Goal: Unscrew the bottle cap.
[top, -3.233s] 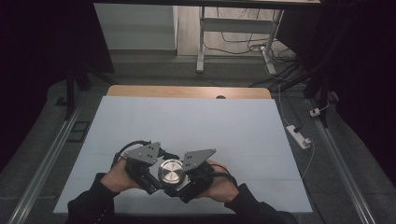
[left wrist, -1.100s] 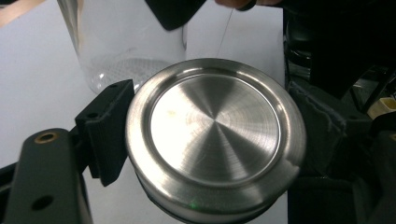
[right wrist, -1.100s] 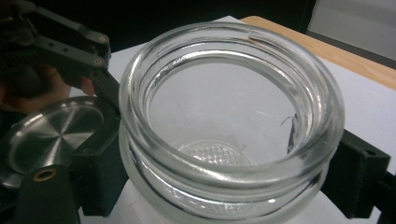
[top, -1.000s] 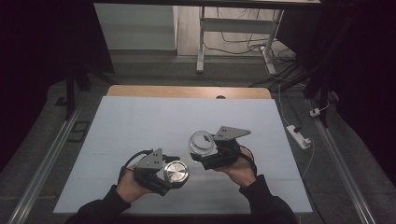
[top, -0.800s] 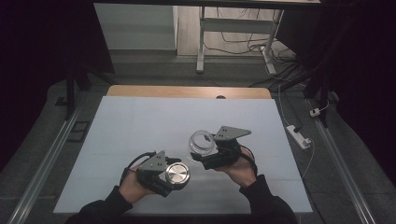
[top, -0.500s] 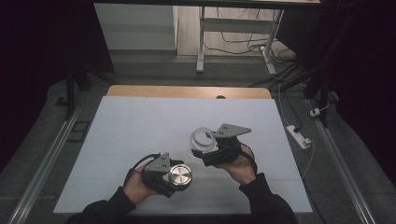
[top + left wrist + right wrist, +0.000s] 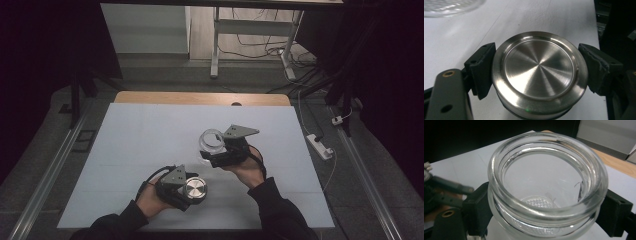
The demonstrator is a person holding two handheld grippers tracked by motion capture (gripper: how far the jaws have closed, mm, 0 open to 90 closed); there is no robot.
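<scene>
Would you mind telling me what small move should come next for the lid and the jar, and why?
Probably set the metal lid down on the white table: the left gripper holds it low, apart from the open glass jar gripped in the right gripper.

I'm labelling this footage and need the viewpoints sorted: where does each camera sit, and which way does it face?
High view: above the person's side, facing forward and down on the table; forearms, both hands, both grippers.
Left gripper view: rides the left gripper, looking along its jaws at the steel lid.
Right gripper view: rides the right gripper, looking into the glass jar.
Shared: the lid and jar appear from above too.
</scene>
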